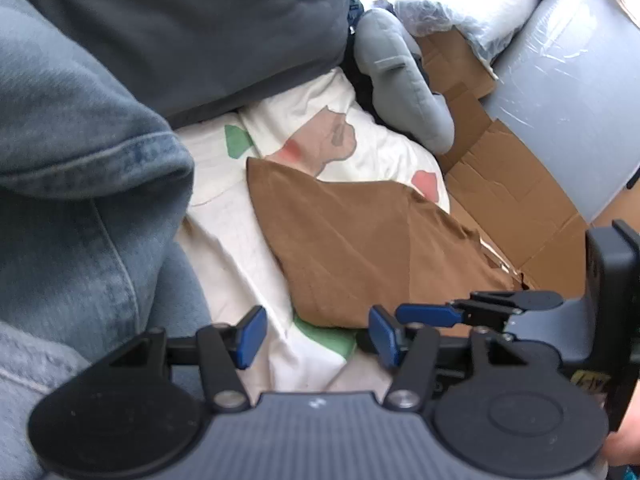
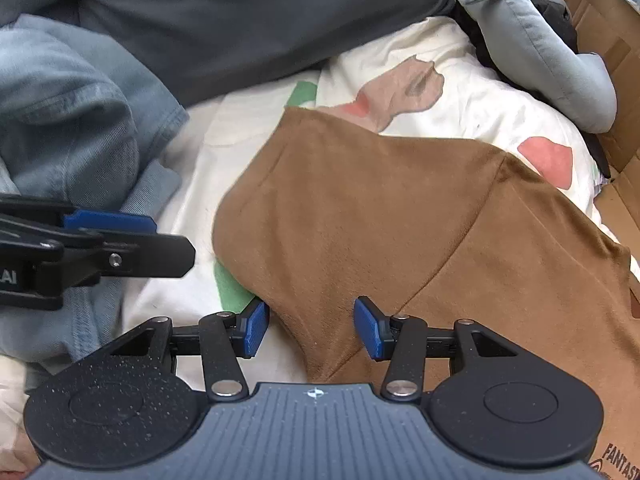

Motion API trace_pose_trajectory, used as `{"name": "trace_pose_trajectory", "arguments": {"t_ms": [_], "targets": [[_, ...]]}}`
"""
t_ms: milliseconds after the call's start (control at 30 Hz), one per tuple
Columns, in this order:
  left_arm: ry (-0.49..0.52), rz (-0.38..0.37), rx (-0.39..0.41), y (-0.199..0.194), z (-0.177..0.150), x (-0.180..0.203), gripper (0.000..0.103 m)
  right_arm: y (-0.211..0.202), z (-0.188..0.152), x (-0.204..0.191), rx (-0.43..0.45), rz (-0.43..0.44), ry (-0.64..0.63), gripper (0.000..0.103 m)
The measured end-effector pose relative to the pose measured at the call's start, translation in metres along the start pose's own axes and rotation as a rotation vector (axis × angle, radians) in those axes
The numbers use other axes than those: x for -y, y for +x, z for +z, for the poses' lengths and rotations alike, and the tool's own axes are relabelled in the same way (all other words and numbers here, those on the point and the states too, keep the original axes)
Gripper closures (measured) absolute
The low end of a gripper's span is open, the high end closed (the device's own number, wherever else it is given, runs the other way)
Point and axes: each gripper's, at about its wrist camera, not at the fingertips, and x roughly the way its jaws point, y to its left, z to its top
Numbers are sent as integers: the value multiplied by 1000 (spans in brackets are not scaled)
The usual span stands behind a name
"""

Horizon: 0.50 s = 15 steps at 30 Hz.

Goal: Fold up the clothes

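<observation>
Left gripper (image 1: 318,336): its blue pads are standing apart with nothing pinched; white bedding and a green patch are lying in the gap, and the brown garment's near edge is sitting just beyond the right pad.
Right gripper (image 2: 308,326): its jaws are gaping about halfway, and a fold of the brown cloth is lying between the pads without being pressed.
Brown garment (image 2: 400,216): it is lying spread on the bed, soft and suede-like, with a diagonal seam running across it and one corner pointing toward the pillows; its far side is draping toward the cardboard.
White sheet (image 1: 240,240): it is lying rumpled under the garment, printed with green, red and tan shapes.
Denim clothes (image 1: 80,160): a faded blue heap with stitched hems is crowding the left side, bulging close to the left gripper.
Dark grey cushion (image 1: 192,28): it is leaning behind the denim, smooth and matte.
Grey plush toy (image 1: 404,84): it is lying beyond the sheet, padded and rounded.
Cardboard (image 1: 512,184): flattened, creased panels are lying right of the bed.
Plastic-wrapped bundles (image 1: 560,80): glossy and pale, they are resting on the cardboard.
</observation>
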Motion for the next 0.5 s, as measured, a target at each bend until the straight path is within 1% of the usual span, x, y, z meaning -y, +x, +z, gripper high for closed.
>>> {"name": "trace_pose_trajectory", "arguments": {"t_ms": [67,200,267,367,500], "targets": [[1,-8,-1,1,-4,-1,49,4,-1,0,2,-11,-3,49],[-28,-13,-13,2,-11,-7,49,8,1,-1,34,-45,2,49],[-24,0,-11,-1,-14,-8,49,6,5,0,62,-33,11,49],[25,26,5,-7,-18,-4,50,0,12,0,119,-3,24,49],[40,24,17,-13,-21,-5,51,-5,17,-4,171,28,8,50]]}}
